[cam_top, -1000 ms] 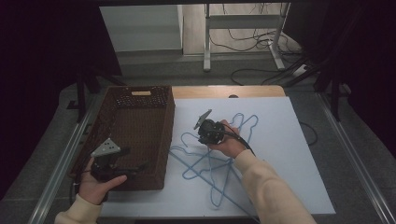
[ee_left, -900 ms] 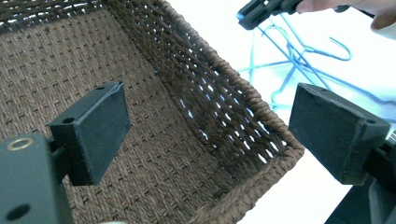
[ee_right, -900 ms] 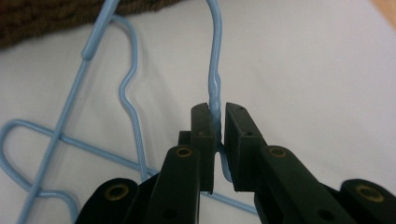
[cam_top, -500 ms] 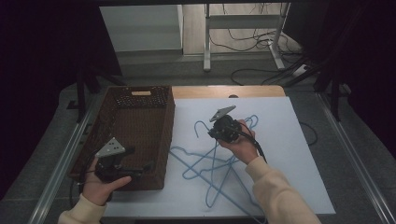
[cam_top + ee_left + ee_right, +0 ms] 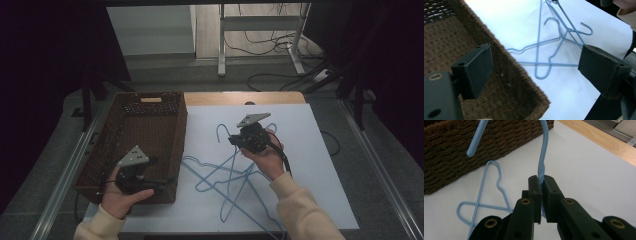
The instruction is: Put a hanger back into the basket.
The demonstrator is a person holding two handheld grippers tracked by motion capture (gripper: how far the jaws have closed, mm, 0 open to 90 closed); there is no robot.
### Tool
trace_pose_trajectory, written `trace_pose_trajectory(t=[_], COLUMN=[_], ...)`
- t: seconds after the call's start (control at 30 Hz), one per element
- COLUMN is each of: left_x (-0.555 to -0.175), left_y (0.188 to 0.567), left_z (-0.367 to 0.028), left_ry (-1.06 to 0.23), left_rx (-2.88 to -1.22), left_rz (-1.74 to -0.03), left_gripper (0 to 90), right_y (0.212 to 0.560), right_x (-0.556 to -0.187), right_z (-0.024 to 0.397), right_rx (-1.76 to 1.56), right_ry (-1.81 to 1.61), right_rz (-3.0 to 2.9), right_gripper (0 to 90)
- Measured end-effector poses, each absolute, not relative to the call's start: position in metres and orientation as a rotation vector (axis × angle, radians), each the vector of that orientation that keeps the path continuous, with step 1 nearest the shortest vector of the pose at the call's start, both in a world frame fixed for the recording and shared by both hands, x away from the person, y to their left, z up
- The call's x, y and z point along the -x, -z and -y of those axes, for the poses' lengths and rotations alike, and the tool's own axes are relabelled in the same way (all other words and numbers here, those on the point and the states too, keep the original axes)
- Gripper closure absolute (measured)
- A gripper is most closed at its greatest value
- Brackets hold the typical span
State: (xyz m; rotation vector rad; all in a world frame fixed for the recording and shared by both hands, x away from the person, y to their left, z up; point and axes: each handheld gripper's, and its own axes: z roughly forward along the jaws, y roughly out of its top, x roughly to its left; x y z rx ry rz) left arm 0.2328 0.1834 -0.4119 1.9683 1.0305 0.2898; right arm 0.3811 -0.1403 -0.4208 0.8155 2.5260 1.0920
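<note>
Both grippers are at work over the white table top [image 5: 310, 165], each for its own reason. Pinched tight on the neck of a blue wire hanger [image 5: 541, 157], the right gripper [image 5: 541, 195] grips just below the hook, the stiffest part of the wire and the one place where a thin frame will not twist out of the pads. Its jaws have just been closing, with that neck between them. From above, the right gripper [image 5: 248, 137] sits over the heap of hangers [image 5: 225, 175] that lie crossed on the table, so the hook points up and toward the wicker basket [image 5: 150, 107]; lifting by the neck looks like the way to draw one hanger free of the tangle.

Meanwhile the left gripper [image 5: 536, 72] hangs with its jaws spread wide and nothing between them, over the basket's near right corner. Held there, I judge it ready to steady the basket or take the hanger as it comes across.
</note>
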Motion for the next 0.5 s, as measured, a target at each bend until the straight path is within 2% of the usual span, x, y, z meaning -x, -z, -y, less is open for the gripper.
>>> trace_pose_trajectory(t=[0.5], left_x=[-0.247], left_y=[0.413], left_z=[-0.159], left_ry=[-0.117], left_rx=[-1.952], left_rz=[-0.994], left_gripper=[15.1], right_y=[0.407], right_x=[-0.373], right_z=[0.148], right_rx=[-0.914], right_ry=[-1.165], right_rz=[-2.475], right_gripper=[85.9])
